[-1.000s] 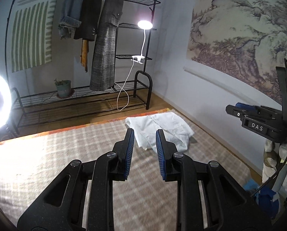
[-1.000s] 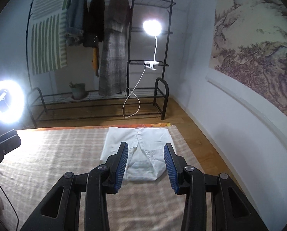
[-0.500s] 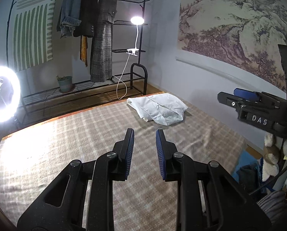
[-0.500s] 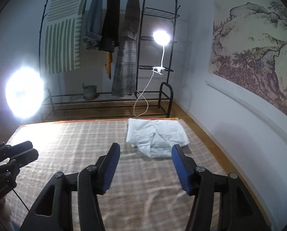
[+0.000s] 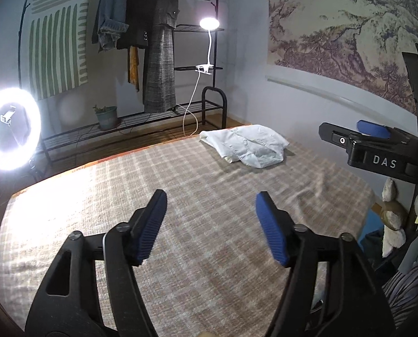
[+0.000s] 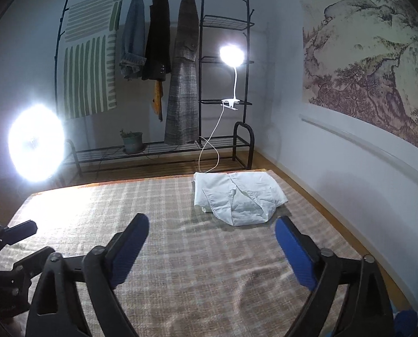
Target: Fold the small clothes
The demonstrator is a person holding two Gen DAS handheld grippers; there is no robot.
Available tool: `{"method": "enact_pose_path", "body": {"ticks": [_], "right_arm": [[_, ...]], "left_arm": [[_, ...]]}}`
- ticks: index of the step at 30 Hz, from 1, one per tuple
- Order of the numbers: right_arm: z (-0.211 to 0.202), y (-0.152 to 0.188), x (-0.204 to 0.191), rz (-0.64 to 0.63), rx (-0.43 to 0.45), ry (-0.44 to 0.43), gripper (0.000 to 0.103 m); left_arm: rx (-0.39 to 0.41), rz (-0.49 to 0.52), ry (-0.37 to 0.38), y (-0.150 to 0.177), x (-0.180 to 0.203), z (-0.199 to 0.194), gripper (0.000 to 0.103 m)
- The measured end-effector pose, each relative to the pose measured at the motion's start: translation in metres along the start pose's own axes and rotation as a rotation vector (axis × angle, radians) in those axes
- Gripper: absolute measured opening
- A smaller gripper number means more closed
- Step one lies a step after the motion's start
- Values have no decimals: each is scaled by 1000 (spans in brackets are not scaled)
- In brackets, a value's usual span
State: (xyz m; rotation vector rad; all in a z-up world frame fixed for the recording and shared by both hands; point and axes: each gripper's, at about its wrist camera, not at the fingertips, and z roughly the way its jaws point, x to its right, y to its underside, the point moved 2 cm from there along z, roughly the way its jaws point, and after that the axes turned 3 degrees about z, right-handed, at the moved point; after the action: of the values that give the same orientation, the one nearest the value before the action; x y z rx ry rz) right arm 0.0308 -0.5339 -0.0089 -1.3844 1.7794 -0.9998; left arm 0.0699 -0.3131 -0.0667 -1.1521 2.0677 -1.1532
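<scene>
A folded white garment (image 5: 247,147) (image 6: 237,195) lies at the far right corner of the checked beige cover (image 5: 181,196) (image 6: 181,238). My left gripper (image 5: 210,213) hovers over the middle of the cover, well short of the garment. Its jaws are opening and nothing is between them. My right gripper (image 6: 211,238) stands just short of the garment, jaws opening wide, with only bare cover between its blue pads. In the left wrist view the right gripper (image 5: 369,140) shows at the right edge. The left gripper (image 6: 9,238) shows at the left edge of the right wrist view.
A black clothes rack (image 6: 158,84) with hanging coats, a clip lamp (image 6: 231,54) and a potted plant (image 6: 131,140) stands beyond the cover's far edge. A bright ring light (image 5: 9,133) glares at left. A wall with a landscape painting (image 6: 377,70) runs along the right.
Both grippers have drawn back from the white garment, which now lies farther off. Both have gone from nearly shut to wide open.
</scene>
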Motion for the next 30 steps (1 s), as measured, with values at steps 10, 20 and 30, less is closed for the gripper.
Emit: {"method": "enact_pose_path", "body": {"ticks": [10, 20, 30], "right_arm": [[13, 8, -11, -14, -3, -26, 103], [22, 17, -12, 6, -34, -26, 103], [26, 22, -14, -9, -46, -21, 103]], "left_arm": [[23, 14, -47, 9, -3, -1, 94], [30, 53, -82, 10, 0, -5, 103], [-19, 52, -95, 14, -1, 4, 103]]}}
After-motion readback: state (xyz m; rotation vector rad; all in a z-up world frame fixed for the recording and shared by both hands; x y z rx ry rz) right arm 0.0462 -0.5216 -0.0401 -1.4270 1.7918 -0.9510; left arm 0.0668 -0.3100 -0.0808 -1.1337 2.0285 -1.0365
